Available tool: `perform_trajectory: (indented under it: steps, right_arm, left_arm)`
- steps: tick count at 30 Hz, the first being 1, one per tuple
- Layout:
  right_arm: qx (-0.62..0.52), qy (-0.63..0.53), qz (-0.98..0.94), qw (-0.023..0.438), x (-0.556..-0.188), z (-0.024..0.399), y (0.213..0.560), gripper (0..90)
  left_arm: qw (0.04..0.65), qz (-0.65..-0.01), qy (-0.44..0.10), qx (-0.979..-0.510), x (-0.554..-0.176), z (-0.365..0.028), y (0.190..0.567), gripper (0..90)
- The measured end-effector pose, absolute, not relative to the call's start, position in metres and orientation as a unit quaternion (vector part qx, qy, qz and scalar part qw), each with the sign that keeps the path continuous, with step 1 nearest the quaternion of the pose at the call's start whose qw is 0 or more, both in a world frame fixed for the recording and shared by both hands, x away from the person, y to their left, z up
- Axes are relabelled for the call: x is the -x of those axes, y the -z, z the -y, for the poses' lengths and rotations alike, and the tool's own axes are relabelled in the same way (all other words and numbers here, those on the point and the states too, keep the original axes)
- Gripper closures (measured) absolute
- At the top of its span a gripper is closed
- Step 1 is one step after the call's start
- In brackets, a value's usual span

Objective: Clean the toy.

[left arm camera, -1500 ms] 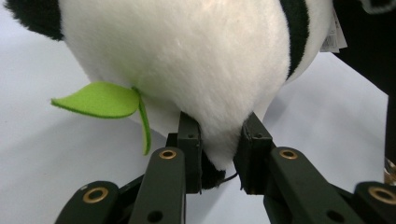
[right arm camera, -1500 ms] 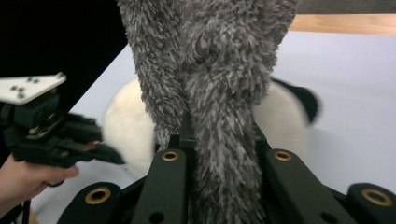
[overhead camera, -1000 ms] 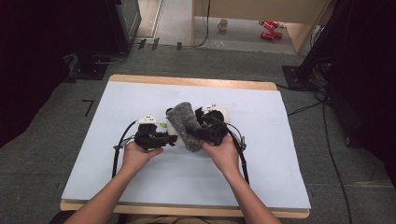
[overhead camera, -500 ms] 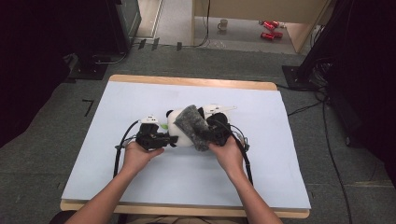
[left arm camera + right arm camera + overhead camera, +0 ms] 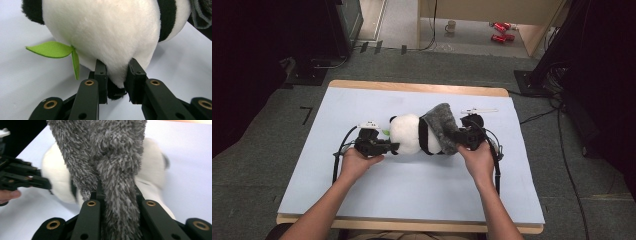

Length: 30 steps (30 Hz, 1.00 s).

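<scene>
Blue table [image 5: 362, 200] | left gripper [image 5: 117, 75] pinching panda [image 5: 409, 135] | right gripper [image 5: 117, 195] clamping grey cloth [image 5: 442, 125] | risk: plush slipping out as cloth is tugging sideways

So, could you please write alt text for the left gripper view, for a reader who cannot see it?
The left gripper is shut on a fold of white fur at the bottom of a plush panda lying on a pale blue table. A green felt leaf sticks out from the panda at left, and a grey fuzzy cloth shows at the top right corner.
</scene>
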State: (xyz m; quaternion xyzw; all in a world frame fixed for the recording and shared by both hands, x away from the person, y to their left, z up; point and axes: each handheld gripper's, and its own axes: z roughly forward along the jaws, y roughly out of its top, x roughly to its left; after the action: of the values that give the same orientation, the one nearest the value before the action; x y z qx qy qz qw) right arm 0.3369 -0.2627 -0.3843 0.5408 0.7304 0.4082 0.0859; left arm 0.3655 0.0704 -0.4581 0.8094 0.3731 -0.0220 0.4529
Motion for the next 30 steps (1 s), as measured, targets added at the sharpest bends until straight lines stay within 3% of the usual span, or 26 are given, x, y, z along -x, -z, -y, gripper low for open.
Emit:
perform_trajectory:
  steps: [12, 19, 30]
  right_arm:
    - [-0.570, -0.403, -0.708, 0.105, -0.333, 0.289, 0.388, 78.0]
    - [-0.519, -0.435, -0.729, 0.095, -0.326, 0.250, 0.366, 78.0]
    - [-0.468, -0.417, -0.777, 0.058, -0.331, 0.184, 0.388, 77.9]
  left_arm:
    - [0.452, -0.374, 0.029, -0.810, -0.370, -0.072, 0.460, 74.2]
    - [0.459, -0.378, 0.027, -0.804, -0.367, -0.071, 0.459, 73.9]
    - [0.475, -0.389, 0.004, -0.789, -0.355, -0.064, 0.460, 73.7]
